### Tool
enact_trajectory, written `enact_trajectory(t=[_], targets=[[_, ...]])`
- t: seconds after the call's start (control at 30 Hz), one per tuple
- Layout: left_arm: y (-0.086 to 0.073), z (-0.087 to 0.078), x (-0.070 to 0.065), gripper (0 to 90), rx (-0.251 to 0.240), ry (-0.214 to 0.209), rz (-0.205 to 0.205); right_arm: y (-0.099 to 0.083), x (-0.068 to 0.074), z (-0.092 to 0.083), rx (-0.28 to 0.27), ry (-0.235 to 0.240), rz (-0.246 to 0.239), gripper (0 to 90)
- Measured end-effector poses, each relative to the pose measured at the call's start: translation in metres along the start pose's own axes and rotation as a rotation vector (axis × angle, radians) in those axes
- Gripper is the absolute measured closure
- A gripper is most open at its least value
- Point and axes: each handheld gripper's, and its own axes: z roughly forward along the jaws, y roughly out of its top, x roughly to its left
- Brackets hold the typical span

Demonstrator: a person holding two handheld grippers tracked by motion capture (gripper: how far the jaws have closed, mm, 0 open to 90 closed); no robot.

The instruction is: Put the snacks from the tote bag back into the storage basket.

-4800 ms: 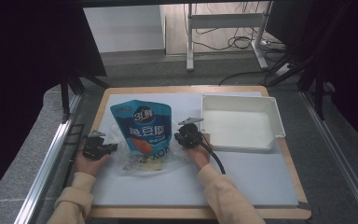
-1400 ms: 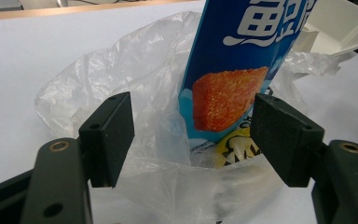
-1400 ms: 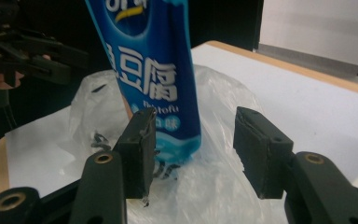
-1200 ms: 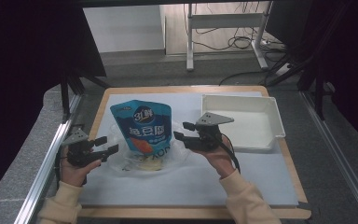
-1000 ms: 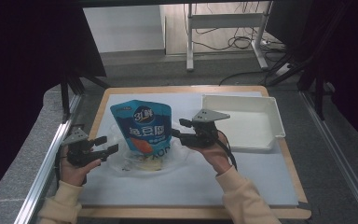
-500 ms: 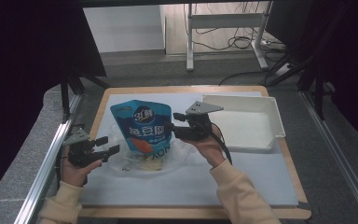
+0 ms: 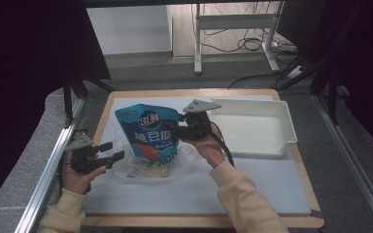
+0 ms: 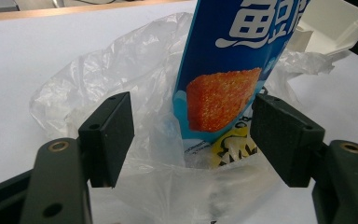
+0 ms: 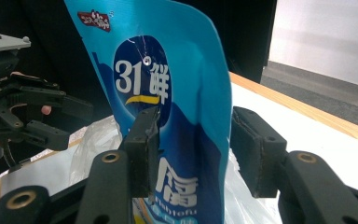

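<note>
A tall blue foil snack pouch [image 7: 148,136] printed with white characters and an orange cube stands upright near the middle of the counter [image 7: 272,194], its bottom sunk in a crumpled clear plastic bag [image 7: 141,167] that lies on the white sheet toward the counter's left side. The right hand-held gripper [image 7: 171,127] reaches in from the pouch's right edge; its jaws have just been closing with the pouch between them, one pad against the printed face, the other a little apart. The left hand-held gripper [image 7: 110,151] sits by the counter's left edge, jaws spread wide at the bag's rim, clamping nothing. A white rectangular plastic tray [image 7: 284,116] rests at the far right corner.
</note>
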Motion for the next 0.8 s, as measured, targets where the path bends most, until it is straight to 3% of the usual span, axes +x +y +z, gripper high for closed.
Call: enact_trajectory(t=[0.43, 0.8], targets=[[0.000, 0.000, 0.000, 30.6, 0.001, 0.004, -0.001, 0.002, -0.004, 0.011, 0.000, 0.020, 0.005, 62.2], [-0.001, 0.000, 0.002, 30.6, 0.001, 0.007, -0.006, 0.005, -0.005, 0.015, 0.009, 0.066, -0.015, 78.9]])
